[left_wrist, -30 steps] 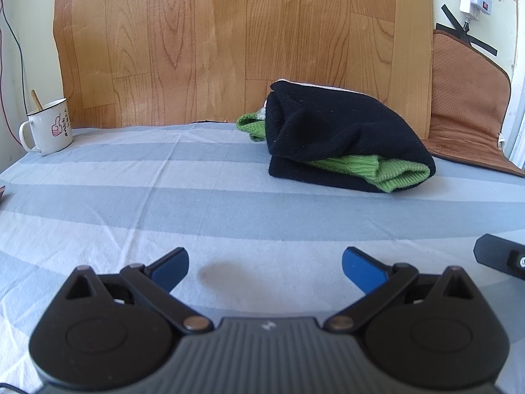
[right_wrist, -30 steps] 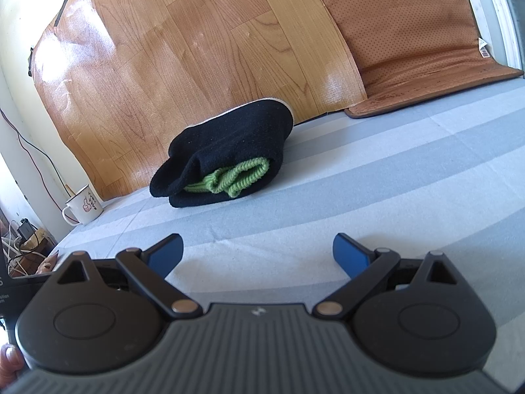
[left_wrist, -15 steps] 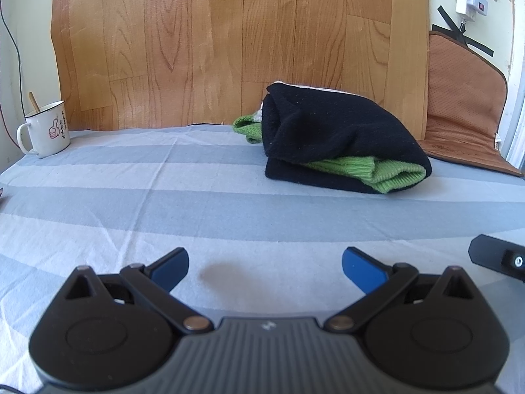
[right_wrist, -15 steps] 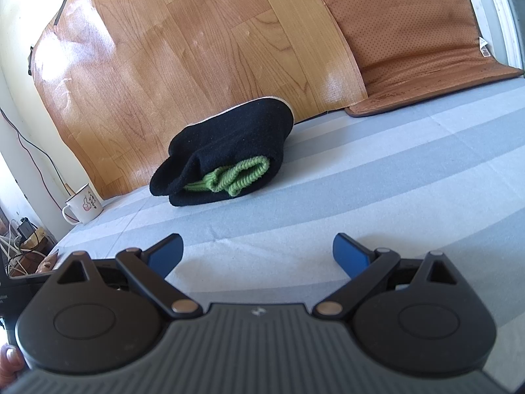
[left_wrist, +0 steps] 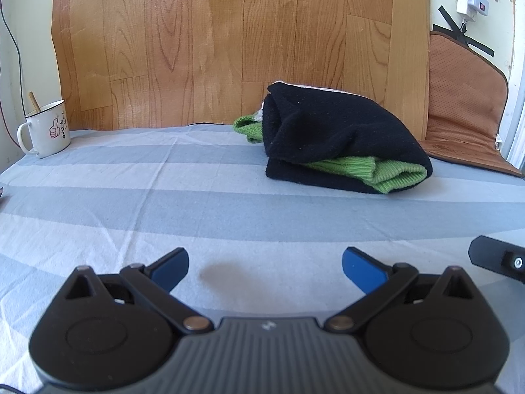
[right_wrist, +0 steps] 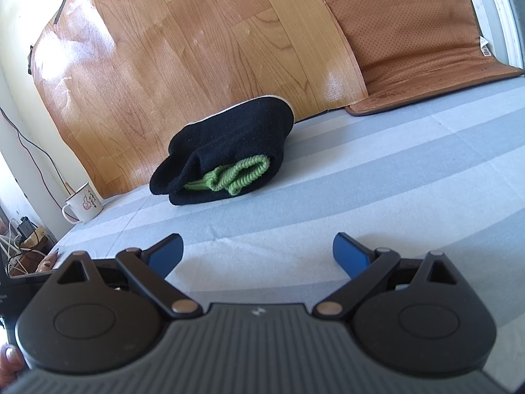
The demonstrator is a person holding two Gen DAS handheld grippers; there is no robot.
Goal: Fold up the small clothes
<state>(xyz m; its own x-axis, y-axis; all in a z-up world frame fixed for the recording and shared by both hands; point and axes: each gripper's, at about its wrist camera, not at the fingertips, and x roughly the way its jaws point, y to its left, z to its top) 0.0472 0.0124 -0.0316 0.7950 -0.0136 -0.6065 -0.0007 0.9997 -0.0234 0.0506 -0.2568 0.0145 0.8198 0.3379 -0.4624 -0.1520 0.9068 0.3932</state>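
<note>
A folded black garment point(left_wrist: 331, 131) with green knit trim point(left_wrist: 387, 172) lies on the striped blue-white sheet point(left_wrist: 197, 203), near the back wall. In the right wrist view the same black bundle point(right_wrist: 229, 141) shows its green cuff point(right_wrist: 239, 174) at the front. My left gripper point(left_wrist: 265, 264) is open and holds nothing, low over the sheet, well short of the garment. My right gripper point(right_wrist: 257, 252) is open too, with nothing between its blue pads, also short of the bundle. A black part of the right gripper point(left_wrist: 495, 256) shows at the left wrist view's right edge.
A white enamel mug point(left_wrist: 46, 129) with a stick in it stands at the back left. A wood-pattern sheet point(left_wrist: 229, 39) leans on the wall. A brown mat point(right_wrist: 410, 32) lies at the back right. Cables and a box point(right_wrist: 26, 246) sit beyond the sheet's left edge.
The left wrist view has shifted slightly, so the garment and mug sit a little higher and further left in frame. The right gripper has barely moved. Both stay open.
</note>
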